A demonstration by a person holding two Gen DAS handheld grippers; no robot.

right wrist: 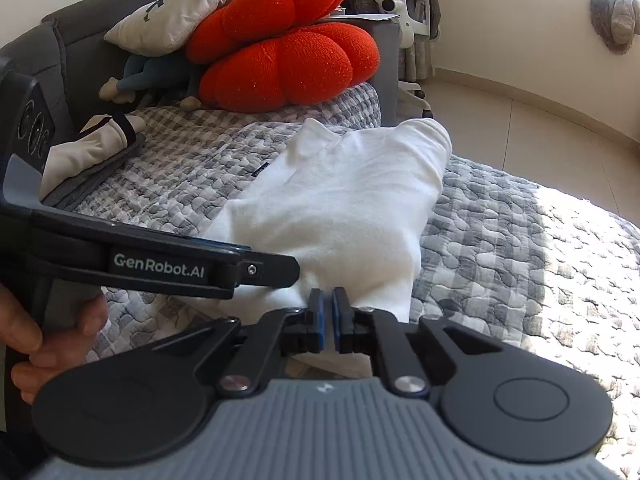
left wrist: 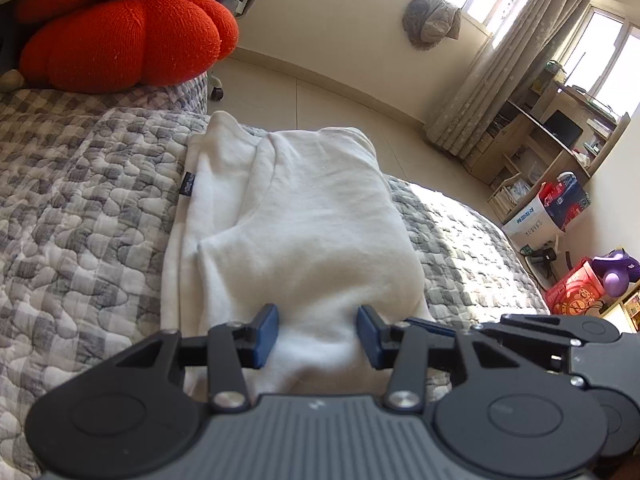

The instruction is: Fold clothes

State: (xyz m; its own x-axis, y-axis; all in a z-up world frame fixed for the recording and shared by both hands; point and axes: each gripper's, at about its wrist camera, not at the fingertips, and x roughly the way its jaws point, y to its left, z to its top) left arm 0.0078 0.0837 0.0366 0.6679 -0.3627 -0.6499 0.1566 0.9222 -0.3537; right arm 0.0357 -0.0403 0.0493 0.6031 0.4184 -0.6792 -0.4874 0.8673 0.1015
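A white garment (left wrist: 304,216) lies folded lengthwise on the grey checked quilt (left wrist: 80,208), with a small dark label on its left edge. My left gripper (left wrist: 317,334) is at its near end, open, with the blue pads (left wrist: 266,334) standing apart on either side of a bulge of cloth. In the right wrist view the same garment (right wrist: 348,200) runs away from my right gripper (right wrist: 329,320), whose pads are almost together and pinch the near hem. A hand (right wrist: 48,336) grips the left gripper's handle at the left.
Red knitted cushions (right wrist: 280,56) and a white pillow (right wrist: 180,4) sit at the head of the bed. A small folded pile (right wrist: 88,160) lies at the left. Beyond the bed's edge are the tiled floor (left wrist: 340,96), curtains (left wrist: 500,68), wooden shelves (left wrist: 540,140) and boxes.
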